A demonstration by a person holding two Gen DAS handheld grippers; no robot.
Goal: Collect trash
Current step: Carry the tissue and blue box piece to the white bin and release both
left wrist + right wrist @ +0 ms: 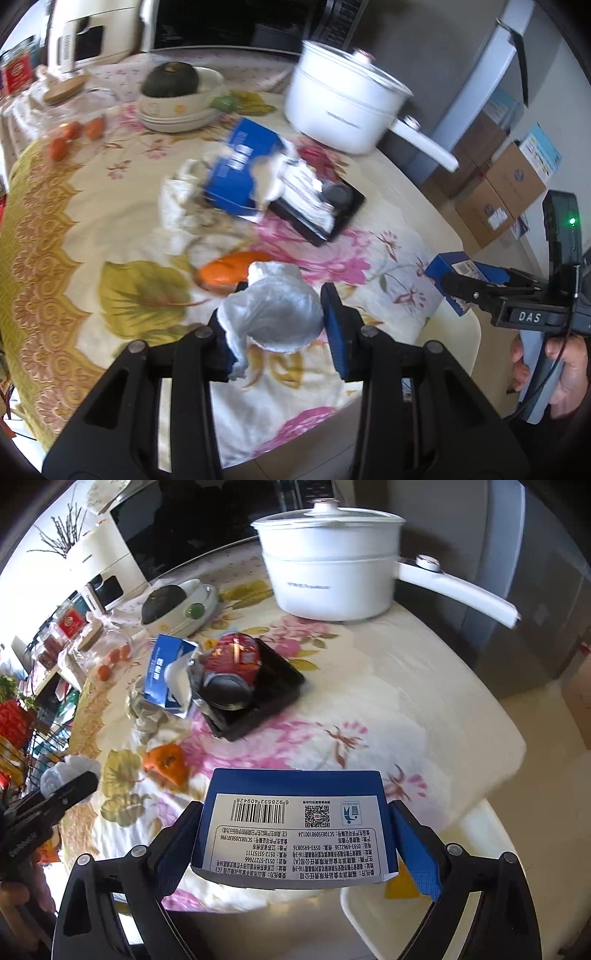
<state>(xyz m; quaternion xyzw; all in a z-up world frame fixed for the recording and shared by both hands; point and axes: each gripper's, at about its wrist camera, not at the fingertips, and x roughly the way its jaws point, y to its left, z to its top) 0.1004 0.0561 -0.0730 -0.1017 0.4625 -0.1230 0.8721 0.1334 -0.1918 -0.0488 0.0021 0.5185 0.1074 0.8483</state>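
Observation:
My left gripper is shut on a crumpled white tissue wad, held above the flowered tablecloth. My right gripper is shut on a blue carton with a barcode label, near the table's front edge; the same carton shows at the right of the left wrist view. On the table lie a torn blue carton, a crushed red can in a black tray, an orange peel and a crumpled white wrapper.
A white pot with a long handle stands at the back right. A bowl holding a dark squash sits on plates at the back. Small orange fruits lie far left. Cardboard boxes stand on the floor beyond the table.

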